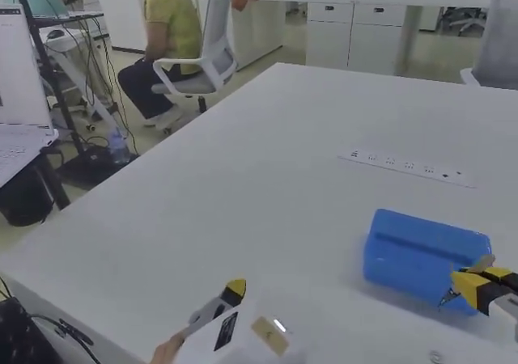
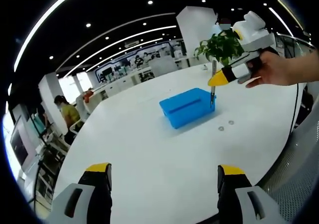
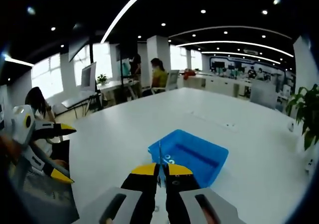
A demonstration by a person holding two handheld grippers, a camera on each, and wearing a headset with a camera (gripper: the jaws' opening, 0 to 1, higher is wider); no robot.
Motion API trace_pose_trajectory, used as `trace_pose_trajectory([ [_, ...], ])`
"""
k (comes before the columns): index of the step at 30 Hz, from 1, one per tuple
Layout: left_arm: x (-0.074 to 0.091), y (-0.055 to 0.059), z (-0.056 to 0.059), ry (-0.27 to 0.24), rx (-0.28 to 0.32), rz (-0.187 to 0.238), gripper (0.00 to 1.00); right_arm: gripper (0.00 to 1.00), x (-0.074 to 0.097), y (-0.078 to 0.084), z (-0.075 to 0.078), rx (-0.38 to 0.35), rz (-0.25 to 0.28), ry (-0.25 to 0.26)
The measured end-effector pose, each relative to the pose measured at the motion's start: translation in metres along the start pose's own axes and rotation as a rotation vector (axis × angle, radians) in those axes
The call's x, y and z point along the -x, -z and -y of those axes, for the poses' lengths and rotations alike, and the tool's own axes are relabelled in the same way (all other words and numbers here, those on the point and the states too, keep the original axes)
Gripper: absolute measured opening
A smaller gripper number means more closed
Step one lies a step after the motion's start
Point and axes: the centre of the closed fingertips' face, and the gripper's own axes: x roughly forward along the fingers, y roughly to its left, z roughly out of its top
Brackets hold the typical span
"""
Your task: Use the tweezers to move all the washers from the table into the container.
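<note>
The white surface [image 1: 267, 178] takes up nearly everything ahead of me, bare but for a power strip [image 1: 405, 167] far across it. The blue container [image 1: 421, 255] sits on it to my right, near my side. My right tool [image 3: 159, 170] hangs over that container with its jaws pressed together on the tweezers [image 2: 213, 92], which point straight down with their tips at the container's edge. My left tool [image 2: 164, 173] is off to the other side, well apart from the work, jaws spread and holding nothing. Two washers [image 2: 221, 128] lie flat on the surface just beside the container, close together but not touching. In the right gripper view a few small pale bits show on the container floor, likely washers already in. Whether the tweezer tips hold one now is too small to tell.

I judge this to be the drop, or the turn back for the next pick. To do it well I would bring the tips inside the wall, not over it, and low before easing my squeeze, so nothing bounces out. For the next one I'd go to the nearer washer and come down steeply. I'd set one tip in the hole and one outside the rim, squeeze gently and lift straight up. Thin flat metal on a smooth surface tends to skid, so slow pressure matters.
</note>
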Motion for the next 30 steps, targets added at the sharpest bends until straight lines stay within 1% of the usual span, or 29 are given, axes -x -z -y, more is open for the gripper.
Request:
trace_pose_trajectory([
  [1, 0.000, 0.000, 0.000, -0.002, 0.003, 0.001, 0.90, 0.02, -0.001, 0.004, 0.000, -0.001, -0.010, 0.002],
  [3, 0.001, -0.001, -0.001, -0.005, 0.001, 0.006, 0.90, 0.02, -0.001, 0.007, -0.002, 0.002, -0.012, 0.003],
  [6, 0.000, 0.001, 0.001, 0.000, -0.007, -0.007, 0.90, 0.02, -0.005, 0.014, -0.004, 0.002, -0.029, -0.002],
  [9, 0.000, 0.001, 0.000, -0.003, -0.008, -0.005, 0.90, 0.02, -0.010, 0.022, -0.006, 0.015, -0.045, -0.001],
  [14, 0.000, 0.002, -0.001, -0.008, -0.007, -0.014, 0.89, 0.02, -0.015, 0.033, -0.009, 0.012, -0.073, -0.007],
  [16, 0.000, 0.002, -0.001, -0.006, -0.007, -0.012, 0.89, 0.02, -0.016, 0.038, -0.009, 0.031, -0.094, -0.008],
  [18, 0.000, 0.002, 0.000, -0.005, -0.009, -0.015, 0.89, 0.02, -0.017, 0.042, -0.009, 0.045, -0.103, -0.002],
  [22, -0.001, 0.003, 0.000, -0.005, -0.012, -0.019, 0.89, 0.02, -0.018, 0.049, -0.004, 0.040, -0.110, -0.004],
  [23, -0.001, 0.003, 0.000, -0.005, -0.012, -0.019, 0.89, 0.02, -0.018, 0.046, -0.002, 0.038, -0.085, -0.001],
  [24, -0.001, 0.003, 0.000, -0.005, -0.011, -0.018, 0.89, 0.02, -0.018, 0.048, -0.001, 0.035, -0.098, -0.001],
  [26, -0.001, 0.004, 0.000, -0.005, -0.010, -0.019, 0.89, 0.02, -0.018, 0.048, 0.001, 0.024, -0.097, -0.001],
  [30, -0.001, 0.004, 0.000, -0.006, -0.012, -0.021, 0.89, 0.02, -0.018, 0.049, 0.000, 0.036, -0.096, 0.000],
])
